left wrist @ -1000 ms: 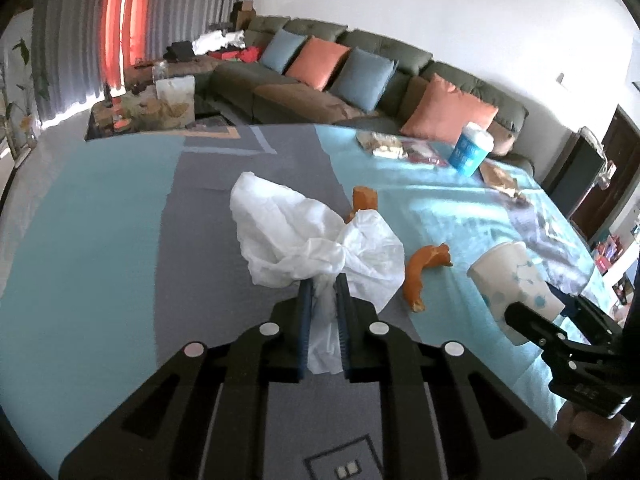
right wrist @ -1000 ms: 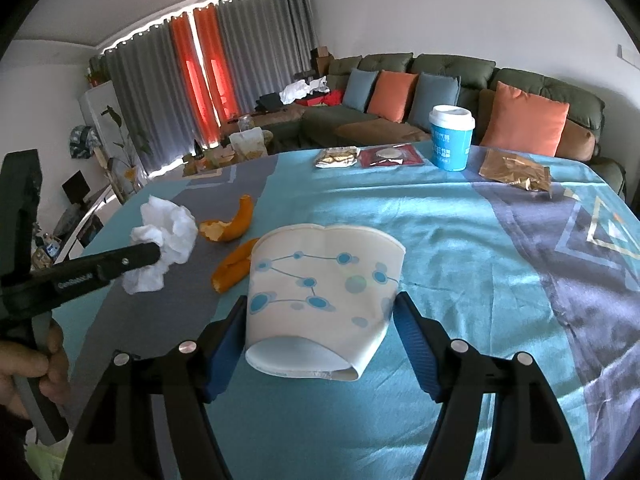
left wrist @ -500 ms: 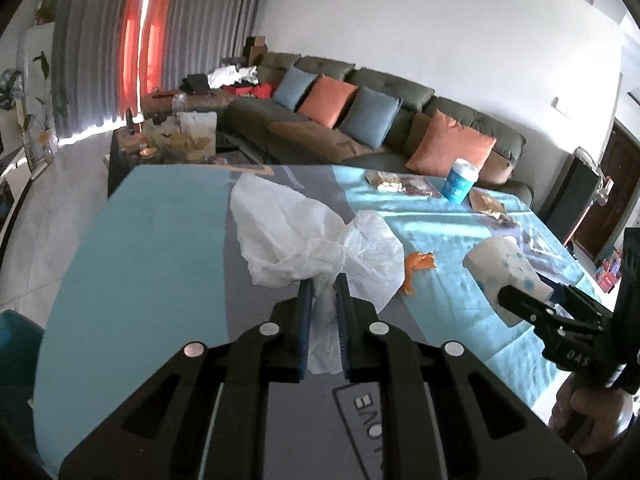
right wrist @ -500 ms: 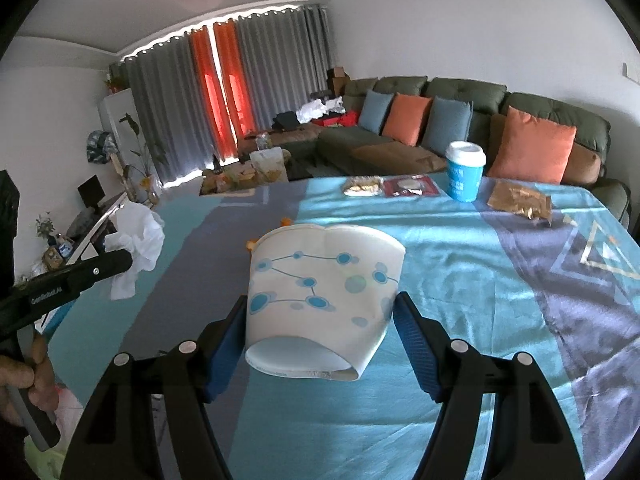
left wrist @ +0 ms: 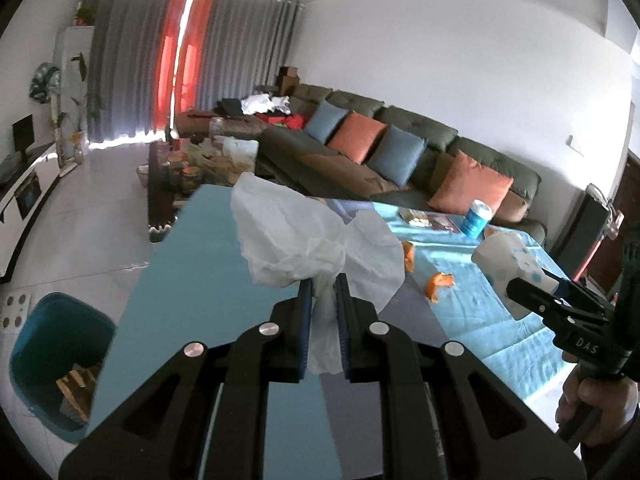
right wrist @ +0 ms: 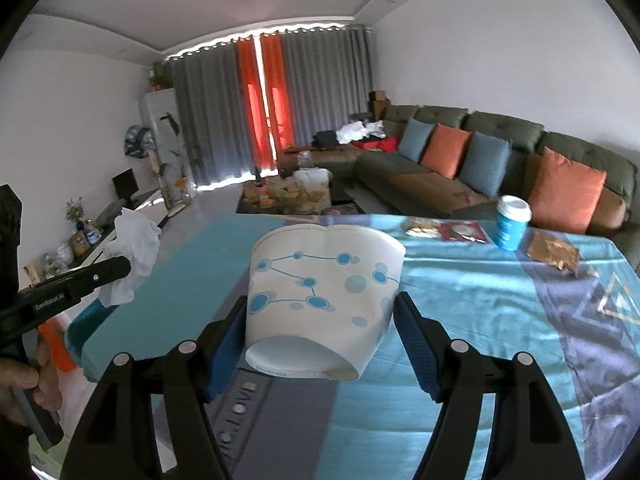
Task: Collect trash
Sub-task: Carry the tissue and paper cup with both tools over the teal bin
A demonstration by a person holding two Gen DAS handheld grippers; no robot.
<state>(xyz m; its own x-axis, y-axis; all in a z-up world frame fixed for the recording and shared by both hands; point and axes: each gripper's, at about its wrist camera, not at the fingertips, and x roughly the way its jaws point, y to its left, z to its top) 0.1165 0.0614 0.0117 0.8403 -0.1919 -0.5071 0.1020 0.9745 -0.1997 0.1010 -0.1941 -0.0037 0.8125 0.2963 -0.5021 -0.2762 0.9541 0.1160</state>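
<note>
left gripper (left wrist: 322,280): pinching a crumpled white tissue (left wrist: 316,236), held up over the desk (left wrist: 208,256) edge | right gripper (right wrist: 320,320): squeezing a squashed paper cup (right wrist: 324,292), up off the desk | blue bin (left wrist: 56,360): on floor, lower left | orange peels (left wrist: 438,282): on desk

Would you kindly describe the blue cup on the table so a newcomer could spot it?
Start at the green sofa, then drop to the table's far edge in front of it. The blue cup stands upright there, the only blue one with a white lid.
</note>
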